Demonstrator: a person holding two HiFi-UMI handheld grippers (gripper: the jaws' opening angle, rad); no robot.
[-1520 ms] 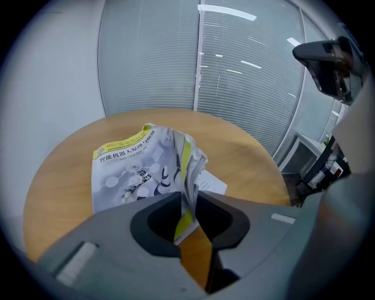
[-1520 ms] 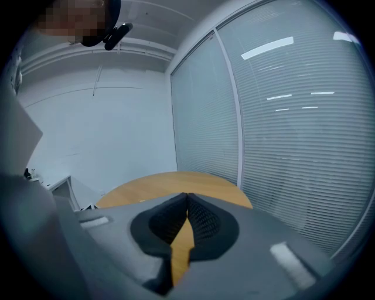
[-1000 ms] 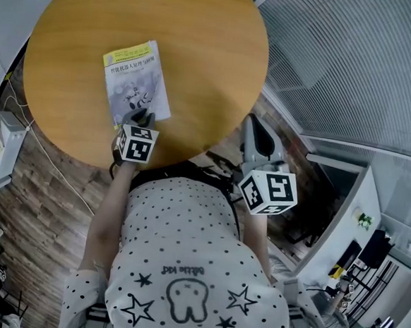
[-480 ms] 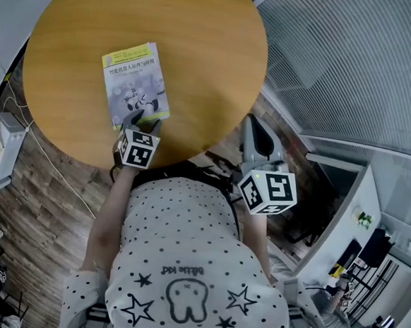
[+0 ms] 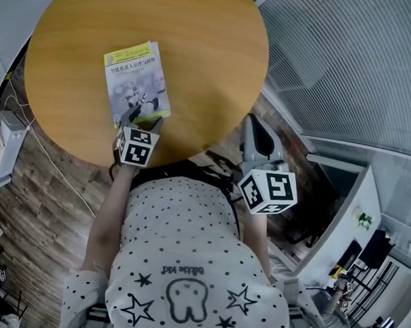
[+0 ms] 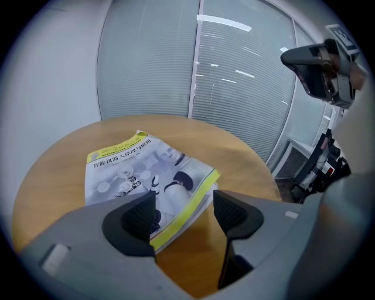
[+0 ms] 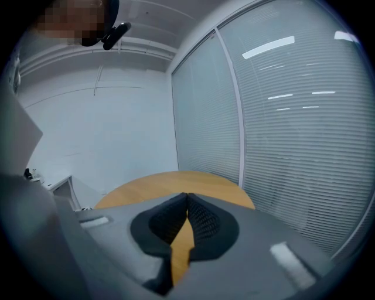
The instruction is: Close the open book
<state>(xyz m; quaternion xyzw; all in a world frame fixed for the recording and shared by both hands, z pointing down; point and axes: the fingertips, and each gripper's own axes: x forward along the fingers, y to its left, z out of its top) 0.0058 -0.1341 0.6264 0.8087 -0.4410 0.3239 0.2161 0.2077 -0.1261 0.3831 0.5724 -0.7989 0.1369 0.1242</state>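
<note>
the left gripper (image 6: 184, 214) stands wide apart; its jaws have just been opening. the near, yellow-edged corner of the book (image 6: 140, 170) lies in the gap between them, close by the left pad (image 6: 137, 220), but neither pad presses on it. the right pad (image 6: 234, 214) stands clear over bare wood. this gripper holds nothing. in the head view the left gripper (image 5: 143, 122) points down at the book's near edge, and its marker cube (image 5: 136, 146) sits just over the rim of the round wooden table (image 5: 207, 47).

the book (image 5: 135, 80) lies closed on the table, cover up, a little askew. it is on the left part of the top, toward the person's side. the pages at its near corner look slightly fanned.

the right gripper (image 7: 187, 202) has its jaws pressed together at the tips with nothing between them. only a sliver of the table top shows through the slit below the pads. in the head view the right gripper (image 5: 252, 128) hangs at the table's right edge, well apart from the book.
</note>
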